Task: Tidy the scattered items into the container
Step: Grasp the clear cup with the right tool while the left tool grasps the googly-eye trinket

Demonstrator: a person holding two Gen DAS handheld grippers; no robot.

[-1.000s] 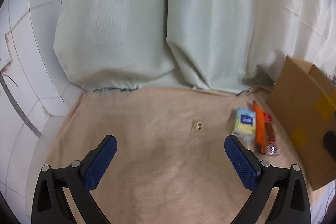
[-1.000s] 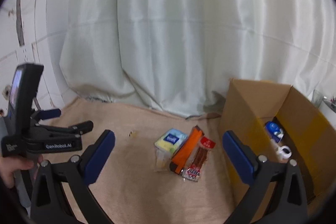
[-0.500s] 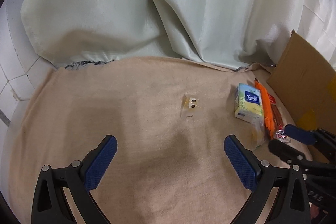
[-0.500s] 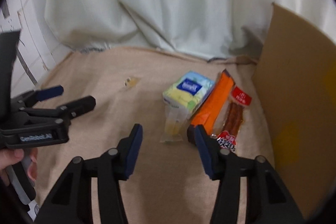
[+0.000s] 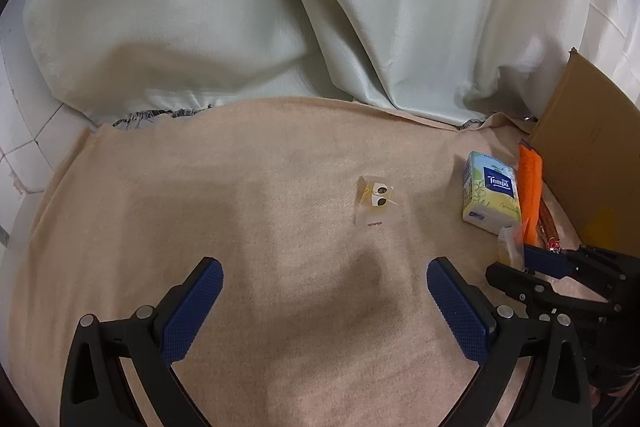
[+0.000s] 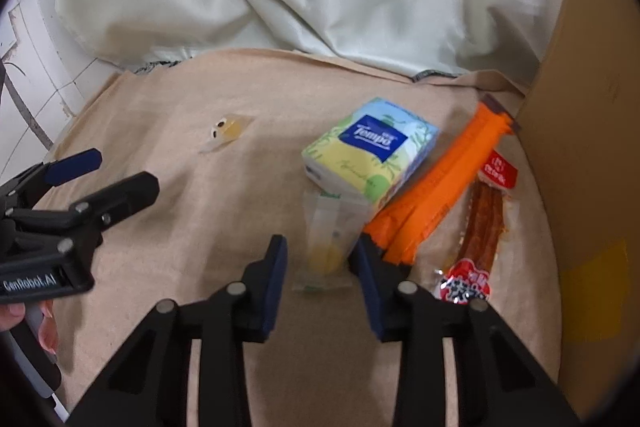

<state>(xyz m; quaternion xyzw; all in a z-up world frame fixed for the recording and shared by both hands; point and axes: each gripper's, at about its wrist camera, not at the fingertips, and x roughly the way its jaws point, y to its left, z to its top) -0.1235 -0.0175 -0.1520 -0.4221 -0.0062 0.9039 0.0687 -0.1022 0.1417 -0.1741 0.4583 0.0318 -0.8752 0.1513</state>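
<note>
We take the Tempo tissue pack [image 6: 370, 147] as our landmark, lying flat on the tan cloth. A clear sachet [image 6: 329, 239] with yellow contents lies at its near end. The orange packet [image 6: 434, 191] lies just right of it, the red snack stick [image 6: 482, 223] beyond that, then the cardboard box [image 6: 592, 131]. Well left sits a small googly-eyed sachet [image 6: 226, 131].

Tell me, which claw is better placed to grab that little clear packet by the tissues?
The right claw: the clear packet already lies between its closing jaws, not yet pinched. The left claw hangs open over bare cloth.
</note>
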